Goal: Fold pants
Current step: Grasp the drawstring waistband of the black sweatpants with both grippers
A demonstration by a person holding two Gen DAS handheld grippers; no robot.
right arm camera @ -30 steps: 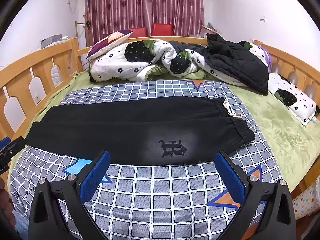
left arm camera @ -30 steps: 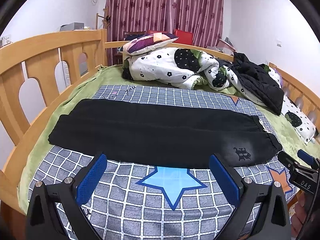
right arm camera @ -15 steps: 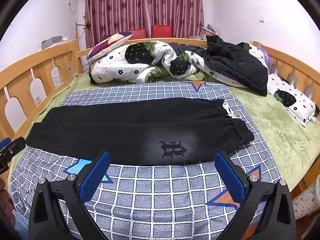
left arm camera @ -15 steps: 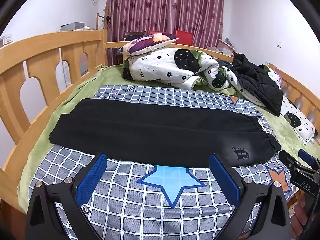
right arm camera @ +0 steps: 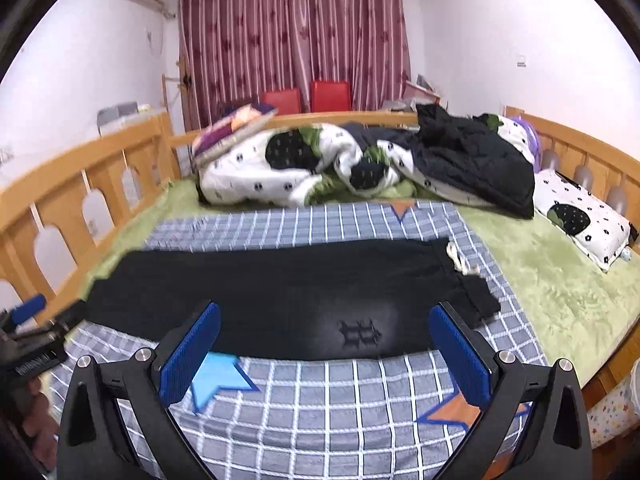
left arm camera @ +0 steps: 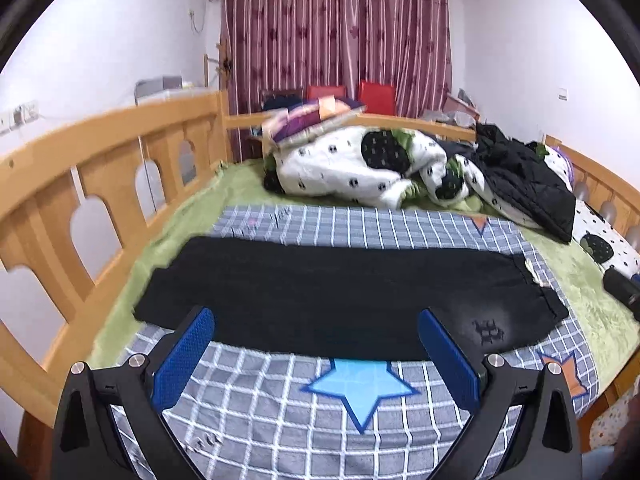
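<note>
The long black pants [left arm camera: 344, 292] were a matt, soft-looking cloth, paler and worn-looking round the dark printed emblem [right arm camera: 359, 333]. Under them lay a grey-blue checked cloth sheet [left arm camera: 280, 408], smooth and flat, over a fuzzy green plush blanket [right arm camera: 560, 292]. The honey-coloured wooden bed rail [left arm camera: 92, 184] had a smooth, faintly glossy finish. Each hand-held gripper wore textured blue pads [right arm camera: 188, 356] on matt black plastic fingers with shiny metal screw heads [left arm camera: 495, 359].
</note>
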